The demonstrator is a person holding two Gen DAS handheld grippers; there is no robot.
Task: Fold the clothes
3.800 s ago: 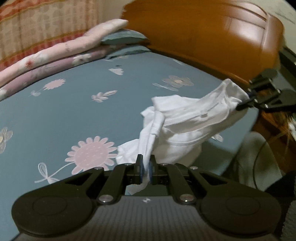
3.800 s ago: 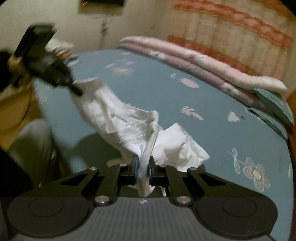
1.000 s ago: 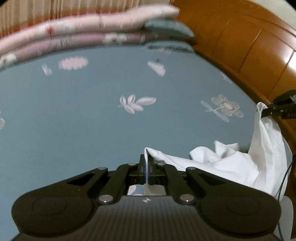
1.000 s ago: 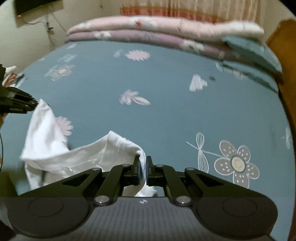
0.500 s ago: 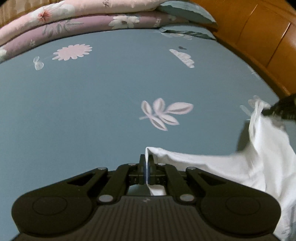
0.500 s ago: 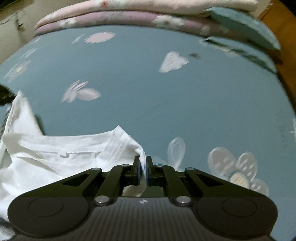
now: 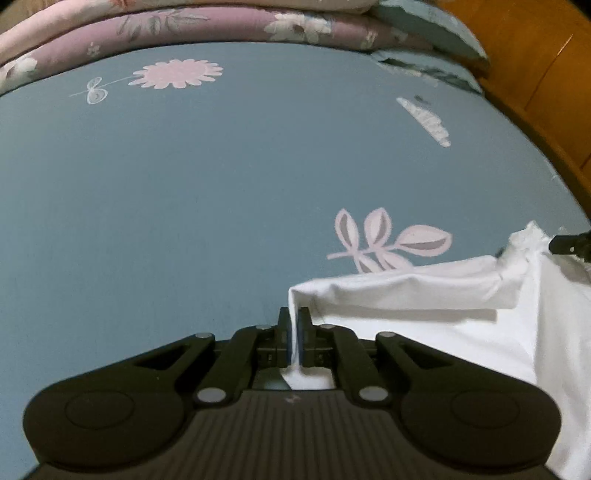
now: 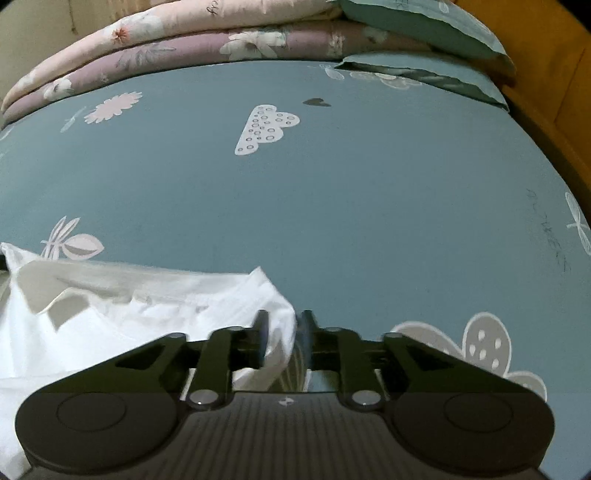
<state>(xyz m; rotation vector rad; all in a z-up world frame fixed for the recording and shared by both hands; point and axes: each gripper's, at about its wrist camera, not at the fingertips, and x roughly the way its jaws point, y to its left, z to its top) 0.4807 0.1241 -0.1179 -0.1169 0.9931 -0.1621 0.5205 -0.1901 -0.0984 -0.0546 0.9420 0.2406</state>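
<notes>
A white shirt (image 7: 424, 306) lies spread low over the near part of the bed (image 7: 184, 184), stretched between the two grippers. It is plain white cloth, thin enough to crumple, with soft creases and grey shadows in its folds. In the right wrist view a ribbed collar band (image 8: 166, 295) runs along its far edge, and the cloth bunches into small peaks toward the far left corner.

The left gripper (image 7: 294, 332) is pinched tight on a corner of the shirt; a narrow strip of white runs down between its fingers, which are almost together. From that corner the cloth folds over and runs off to the right, where the tip of the other gripper shows dark at the frame edge beside a puckered corner.

The right gripper (image 8: 282, 339) has its fingers parted a little. A fold of the shirt sits in the gap against the left finger (image 8: 261, 336), while the right finger stands clear of the cloth, so the grip looks released.

The bed sheet is teal with pink flowers and leaves. At the far side folded quilts (image 8: 166, 40) and pillows (image 8: 424, 22) are stacked, with a wooden headboard (image 7: 535, 74) at far right.
</notes>
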